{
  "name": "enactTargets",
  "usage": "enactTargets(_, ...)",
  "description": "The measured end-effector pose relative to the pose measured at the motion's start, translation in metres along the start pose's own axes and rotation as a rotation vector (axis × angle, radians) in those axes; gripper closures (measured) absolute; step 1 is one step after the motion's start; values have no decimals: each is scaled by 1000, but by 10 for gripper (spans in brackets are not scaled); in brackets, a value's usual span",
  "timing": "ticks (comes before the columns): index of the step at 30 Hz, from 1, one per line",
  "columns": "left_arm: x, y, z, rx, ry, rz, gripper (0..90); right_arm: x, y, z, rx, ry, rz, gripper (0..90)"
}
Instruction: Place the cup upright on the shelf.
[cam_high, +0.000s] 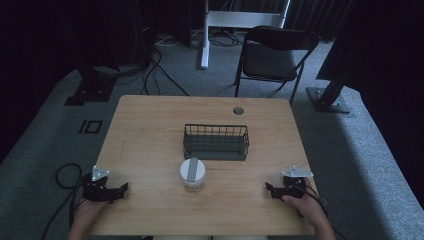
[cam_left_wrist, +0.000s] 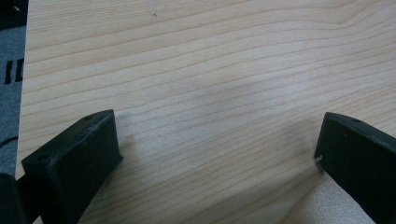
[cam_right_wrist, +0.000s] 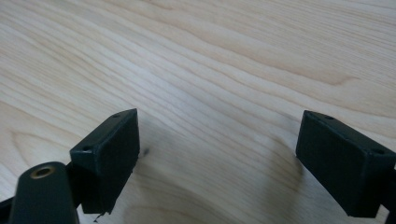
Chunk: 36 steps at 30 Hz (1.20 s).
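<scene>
nothing of the work looks started. the left tongs rest low at the near left corner of the tabletop, and the right tongs rest at the near right edge, each held from behind by a hand. both point inward, toward the middle. in the left gripper view the two black jaws stand wide apart with bare wood grain between them, and in the right gripper view the jaws are likewise spread with nothing but wood between them, so neither tool holds anything

the thing nearest to both is the jar, a clear one with a white lid and a grey strip across the top. it stands upright near the middle of the tabletop, roughly midway between the two tongs and well apart from each. just behind it, close but seemingly not touching, sits the wire basket, dark green and apparently empty, though its floor is hard to read through the bars

as a judgement: the likely job is to lift the jar and set it in the basket. no reach, grasp or lift is done yet, so all of it remains: approach, closing on the jar, carrying it over the near wall and letting go
</scene>
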<state>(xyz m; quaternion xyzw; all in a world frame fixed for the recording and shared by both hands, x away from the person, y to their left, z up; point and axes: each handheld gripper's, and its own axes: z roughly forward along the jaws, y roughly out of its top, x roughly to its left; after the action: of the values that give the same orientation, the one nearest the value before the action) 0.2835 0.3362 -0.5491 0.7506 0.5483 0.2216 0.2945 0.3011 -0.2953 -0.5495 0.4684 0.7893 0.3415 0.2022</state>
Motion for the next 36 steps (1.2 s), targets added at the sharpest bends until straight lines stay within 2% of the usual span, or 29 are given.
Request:
enactTargets(4,0,0,0,0,0,0,1,4,4,0,7,9,-14,134)
enactTargets(10,0,0,0,0,0,0,1,13,12,3,-18,49,-27,134)
enactTargets(24,0,0,0,0,-2,1,0,31,23,9,-33,94,-65,135)
enactTargets(27,0,0,0,0,-2,1,1,36,26,10,-39,116,-66,135)
enactTargets(36,0,0,0,0,-2,1,1,55,40,18,-53,171,-110,142)
